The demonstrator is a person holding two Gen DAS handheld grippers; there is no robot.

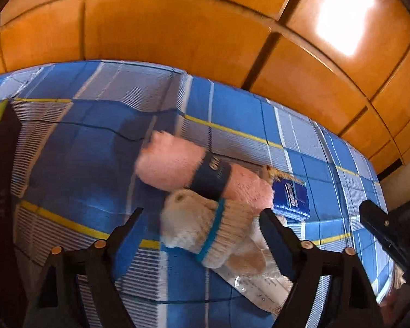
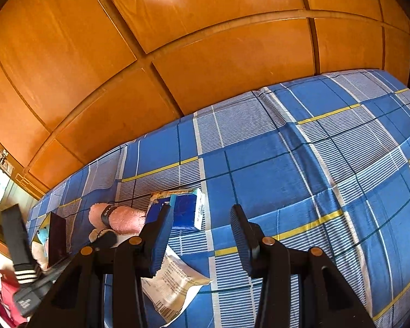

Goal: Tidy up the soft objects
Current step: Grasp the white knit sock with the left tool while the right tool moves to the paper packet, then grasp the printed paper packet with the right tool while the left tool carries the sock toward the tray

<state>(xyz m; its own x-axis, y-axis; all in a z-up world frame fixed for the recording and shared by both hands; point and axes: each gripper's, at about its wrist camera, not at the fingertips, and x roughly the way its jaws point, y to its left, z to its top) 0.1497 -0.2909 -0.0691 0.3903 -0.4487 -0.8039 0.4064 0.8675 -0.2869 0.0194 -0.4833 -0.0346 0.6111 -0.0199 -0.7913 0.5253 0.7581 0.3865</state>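
A rolled pink towel (image 1: 177, 168) with a dark band lies on the blue plaid bedspread (image 1: 73, 153). A cream rolled cloth (image 1: 205, 227) with a teal band lies just in front of it, between the open jaws of my left gripper (image 1: 201, 214), which hold nothing. A blue packet (image 1: 292, 194) lies to the right. My right gripper (image 2: 201, 213) is open and empty above the bedspread (image 2: 300, 164), with the blue packet (image 2: 186, 211) just beyond its left finger. The pink towel shows in the right wrist view (image 2: 123, 217) too.
A white plastic bag with printed text (image 2: 172, 281) lies on the bed under the right gripper. A dark box (image 2: 57, 237) and a light blue plush (image 2: 42, 236) sit at the bed's left. Orange wooden wall panels (image 2: 177, 54) rise behind the bed.
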